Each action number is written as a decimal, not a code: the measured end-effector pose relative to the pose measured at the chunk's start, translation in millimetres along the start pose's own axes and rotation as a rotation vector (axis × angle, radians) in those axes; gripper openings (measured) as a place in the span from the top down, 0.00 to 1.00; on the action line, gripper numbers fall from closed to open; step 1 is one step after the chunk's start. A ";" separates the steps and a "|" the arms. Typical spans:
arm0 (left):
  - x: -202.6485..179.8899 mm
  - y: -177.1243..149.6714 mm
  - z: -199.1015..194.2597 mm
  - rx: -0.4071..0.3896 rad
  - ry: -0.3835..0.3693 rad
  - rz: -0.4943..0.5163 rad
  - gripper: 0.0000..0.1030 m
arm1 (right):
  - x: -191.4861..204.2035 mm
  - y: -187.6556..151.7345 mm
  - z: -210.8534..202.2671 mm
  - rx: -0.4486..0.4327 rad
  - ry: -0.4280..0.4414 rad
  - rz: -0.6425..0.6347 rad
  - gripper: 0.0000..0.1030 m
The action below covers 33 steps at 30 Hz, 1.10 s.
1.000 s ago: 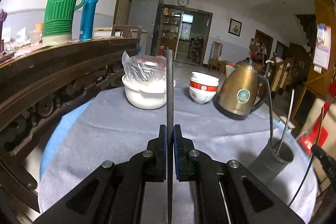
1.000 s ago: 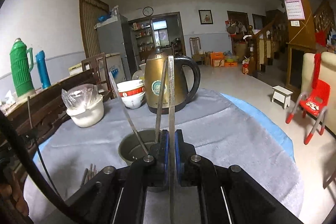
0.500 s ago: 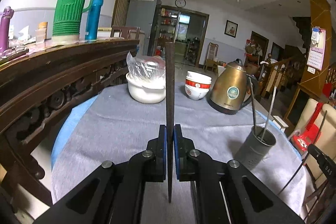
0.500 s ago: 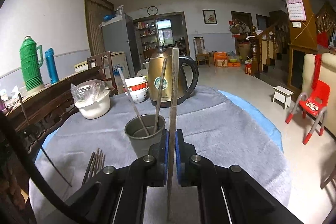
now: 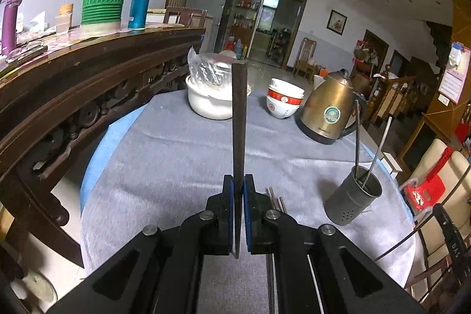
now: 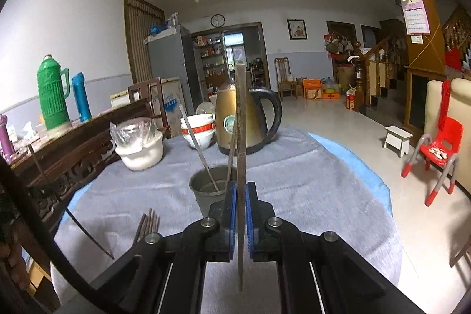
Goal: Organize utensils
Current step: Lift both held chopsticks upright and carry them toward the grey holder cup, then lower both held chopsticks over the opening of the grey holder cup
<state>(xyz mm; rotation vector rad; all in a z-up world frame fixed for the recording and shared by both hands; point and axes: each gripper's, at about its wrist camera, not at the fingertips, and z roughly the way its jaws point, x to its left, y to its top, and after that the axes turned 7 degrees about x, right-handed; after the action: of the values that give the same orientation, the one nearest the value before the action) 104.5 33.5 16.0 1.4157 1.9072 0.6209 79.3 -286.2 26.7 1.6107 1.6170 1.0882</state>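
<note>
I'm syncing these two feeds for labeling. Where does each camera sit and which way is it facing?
Left wrist: on the left claw, looking along its held dark chopstick across the grey tablecloth toward the white pot; only claw fingers show.
Right wrist: on the right claw, shut on a pale chopstick, facing the utensil cup just ahead.
Shared: cup, gold kettle, loose chopsticks.

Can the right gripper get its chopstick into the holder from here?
Probably yes. The right gripper, shut on a chopstick, sits just behind the holder; its mouth is open, with two chopsticks inside leaving room.
</note>
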 end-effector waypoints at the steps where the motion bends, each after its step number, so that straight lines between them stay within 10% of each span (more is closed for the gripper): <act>1: -0.2 1.8 0.3 0.006 0.003 -0.002 0.94 | 0.6 2.3 -0.8 -0.005 0.003 0.000 0.94; 33: -51.1 33.9 -6.4 0.056 0.036 0.078 0.94 | 0.0 35.8 -21.1 -0.074 0.073 0.039 0.94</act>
<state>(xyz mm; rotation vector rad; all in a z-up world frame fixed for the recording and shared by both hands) 130.6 -5.1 56.4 1.5301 1.9182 0.6391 78.6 -291.7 67.9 1.5765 1.5788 1.2258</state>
